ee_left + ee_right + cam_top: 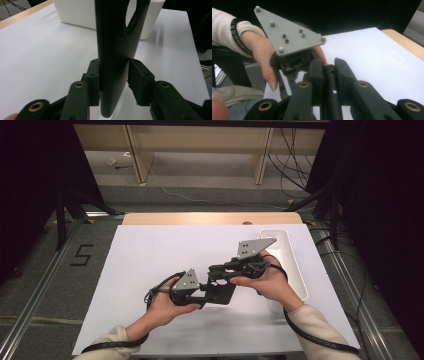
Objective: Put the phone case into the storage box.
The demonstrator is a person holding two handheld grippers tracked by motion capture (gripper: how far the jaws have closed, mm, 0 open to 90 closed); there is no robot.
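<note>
A white tabletop [150, 320] is seen from the high view, with a wooden strip along its far edge and a grey floor around it, on which the numeral "5" [81, 255] is marked in black at the left. A long white tray [295, 270] lies along the right edge of the tabletop. Near the middle, above the tabletop, a black phone case [220, 292] is held between the two claws; no brand or label can be read on it. In the left gripper view the phone case [112, 50] is seen edge-on and upright, with a rounded cut-out near its top, and the white tray [75, 12] lies behind it. The left claw [202, 292] is closed to the thickness of the case, and its two pads [93, 85] are pressed on either side. The right claw [329, 72] is likewise nearly closed, and the case's thin edge [331, 95] is clamped between its jaws. In the right gripper view the grey three-cornered plate [287, 32] of the left gripper is seen, gripped by the person's left hand [262, 52].
</note>
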